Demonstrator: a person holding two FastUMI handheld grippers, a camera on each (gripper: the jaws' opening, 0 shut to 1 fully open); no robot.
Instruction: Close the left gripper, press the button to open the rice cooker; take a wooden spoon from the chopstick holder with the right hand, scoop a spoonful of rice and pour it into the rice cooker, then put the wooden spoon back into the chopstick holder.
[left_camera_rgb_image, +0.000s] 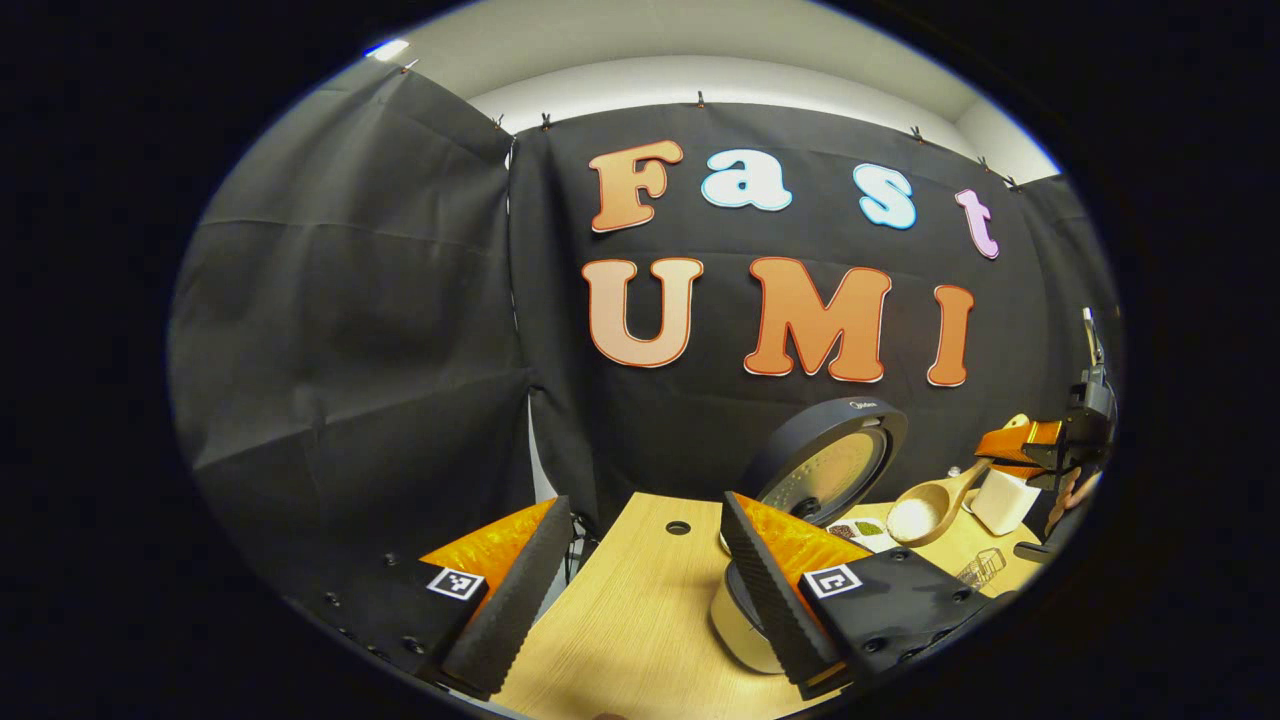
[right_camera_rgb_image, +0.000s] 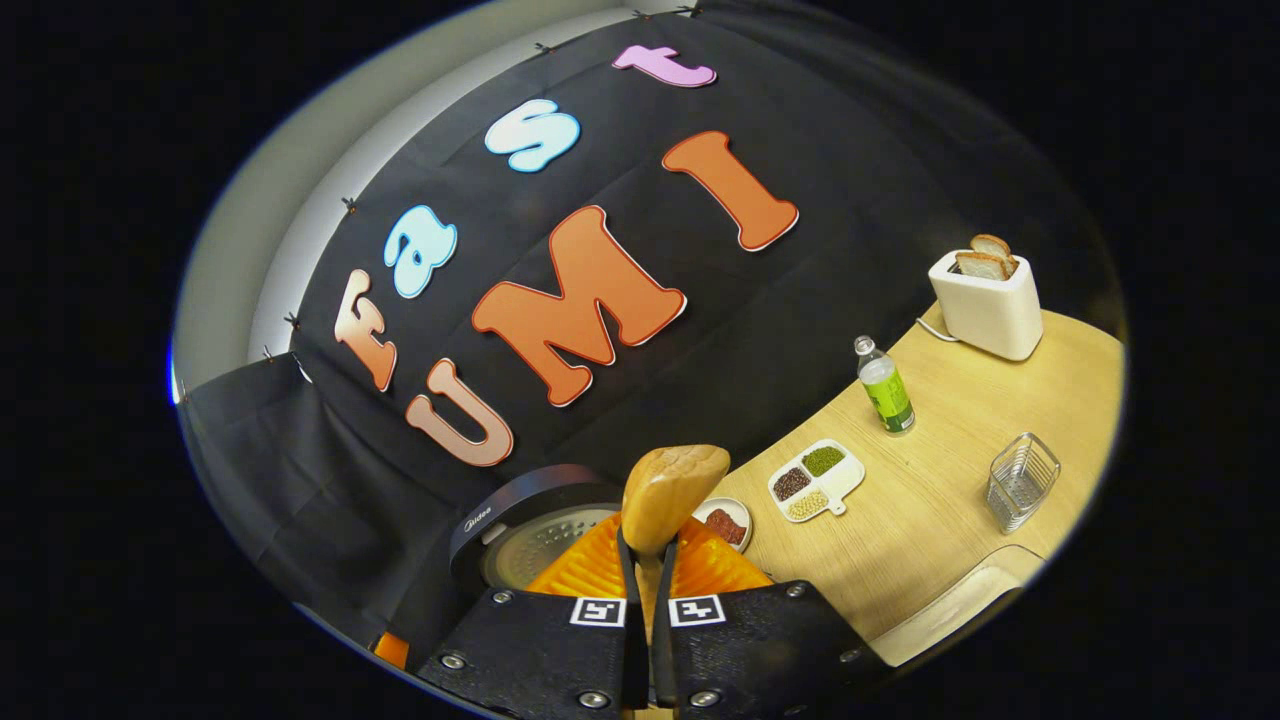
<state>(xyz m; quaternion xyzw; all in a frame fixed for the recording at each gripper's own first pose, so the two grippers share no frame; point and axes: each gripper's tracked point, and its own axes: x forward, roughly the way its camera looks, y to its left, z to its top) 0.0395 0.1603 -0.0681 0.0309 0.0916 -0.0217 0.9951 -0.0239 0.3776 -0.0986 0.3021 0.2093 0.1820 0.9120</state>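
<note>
The left claw (left_camera_rgb_image: 640, 590) is held spread, nothing between its fingers, above the light wooden counter (left_camera_rgb_image: 640, 620). Just beyond its right finger stands the round dark-lidded rice cooker (left_camera_rgb_image: 830, 470), its lid raised upright and its cream body partly hidden behind that finger.

The right claw (right_camera_rgb_image: 643, 600) is pressed together on the handle of the light wooden spoon (right_camera_rgb_image: 672, 495), whose bowl stands directly ahead of the fingertips. In the left gripper view the spoon's bowl (left_camera_rgb_image: 925, 510) is seen loaded with white rice, to the right of the cooker's lid.

The cooker (right_camera_rgb_image: 530, 535) lies just ahead and left of the right claw. The wire mesh chopstick holder (right_camera_rgb_image: 1020, 480) stands well apart to that claw's right.
</note>
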